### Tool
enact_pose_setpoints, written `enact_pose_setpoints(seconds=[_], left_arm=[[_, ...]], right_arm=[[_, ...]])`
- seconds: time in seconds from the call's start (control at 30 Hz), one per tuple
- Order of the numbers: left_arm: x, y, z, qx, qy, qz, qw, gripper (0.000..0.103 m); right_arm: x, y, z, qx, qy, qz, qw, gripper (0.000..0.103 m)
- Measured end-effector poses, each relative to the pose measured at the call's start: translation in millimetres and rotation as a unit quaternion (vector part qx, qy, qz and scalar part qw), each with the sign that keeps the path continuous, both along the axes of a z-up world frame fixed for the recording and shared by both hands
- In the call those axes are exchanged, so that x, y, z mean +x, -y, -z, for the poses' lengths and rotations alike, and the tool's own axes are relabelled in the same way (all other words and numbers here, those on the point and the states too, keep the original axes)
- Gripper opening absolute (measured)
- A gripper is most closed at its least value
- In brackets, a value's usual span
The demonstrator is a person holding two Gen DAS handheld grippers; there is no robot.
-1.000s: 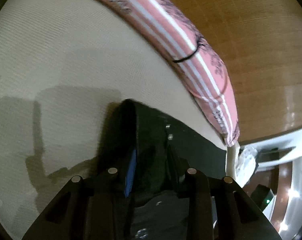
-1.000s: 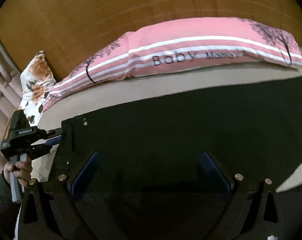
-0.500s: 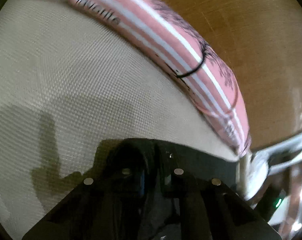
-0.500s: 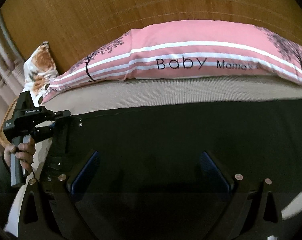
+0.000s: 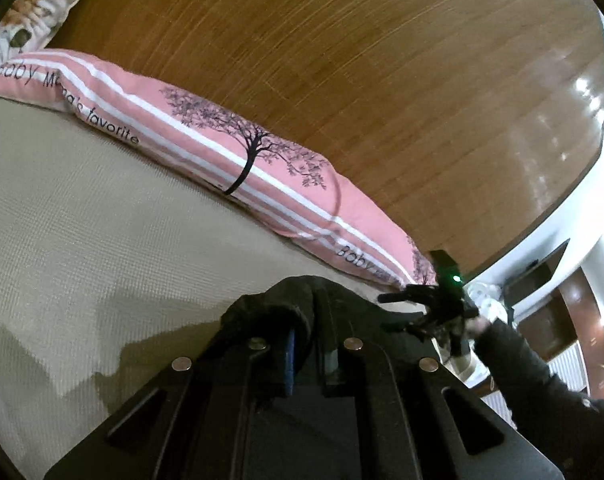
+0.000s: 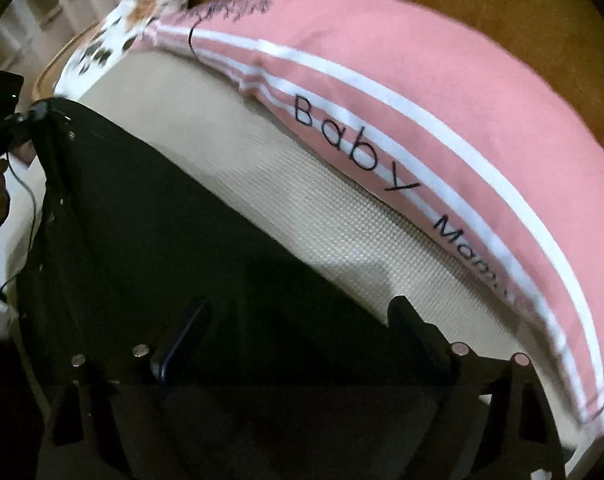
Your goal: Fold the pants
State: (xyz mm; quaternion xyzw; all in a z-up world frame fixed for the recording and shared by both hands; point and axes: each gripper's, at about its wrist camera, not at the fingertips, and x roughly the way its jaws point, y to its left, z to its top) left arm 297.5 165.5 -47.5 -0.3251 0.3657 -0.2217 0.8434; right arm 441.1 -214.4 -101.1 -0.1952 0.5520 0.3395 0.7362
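In the left wrist view our left tongs (image 5: 308,350) were clenched on a bunched corner of the black pants (image 5: 278,304), the cloth humped up between the blue pads and lifted a little off the beige bed (image 5: 102,240). The right tongs (image 5: 434,308) showed at the far side of the garment, close to its other corner, though from here we could not tell whether they gripped. We judged the step to be a fold carried from this corner, and to do it well we needed to keep the pinch firm and travel low, so the fabric trailed flat instead of doubling on itself. Open mattress lay to the left; the pink pillow (image 5: 262,176) bounded the far edge against the wooden headboard (image 5: 362,60). In the right wrist view the right tongs (image 6: 298,332) stood released, their fingers spread wide above the dark spread of pants (image 6: 162,232), holding nothing. The left tongs (image 6: 6,132) held the garment's corner at the far left, near the bed's edge. A strip of bare bed (image 6: 302,208) separated the pants from the pillow (image 6: 442,120), so we had little room that way, and the floral pillow (image 6: 142,8) closed off the corner.
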Motion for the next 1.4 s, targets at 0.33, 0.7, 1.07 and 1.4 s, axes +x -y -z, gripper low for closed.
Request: enact_pose_setpoints(seconds=[0.33, 0.7, 1.07, 1.4], left_arm=[[-5, 7, -5, 0.036, 0.009, 0.008, 0.9993, 0.008], [-29, 12, -16, 0.105, 0.03, 0.008, 0.9939, 0.008], [-116, 13, -25, 0.125, 0.034, 0.055, 0.9901, 0.009], [-199, 22, 43, 0.196, -0.045, 0.102, 0.9742, 0.011]], right_arm=[[23, 23, 27, -0.014, -0.054, -0.054, 0.997, 0.04], [-46, 51, -32, -0.043, 0.087, 0.022, 0.995, 0.01], [-211, 53, -69, -0.057, 0.177, 0.101, 0.977, 0.009], [-332, 63, -14, 0.001, 0.129, 0.188, 0.974, 0.009]])
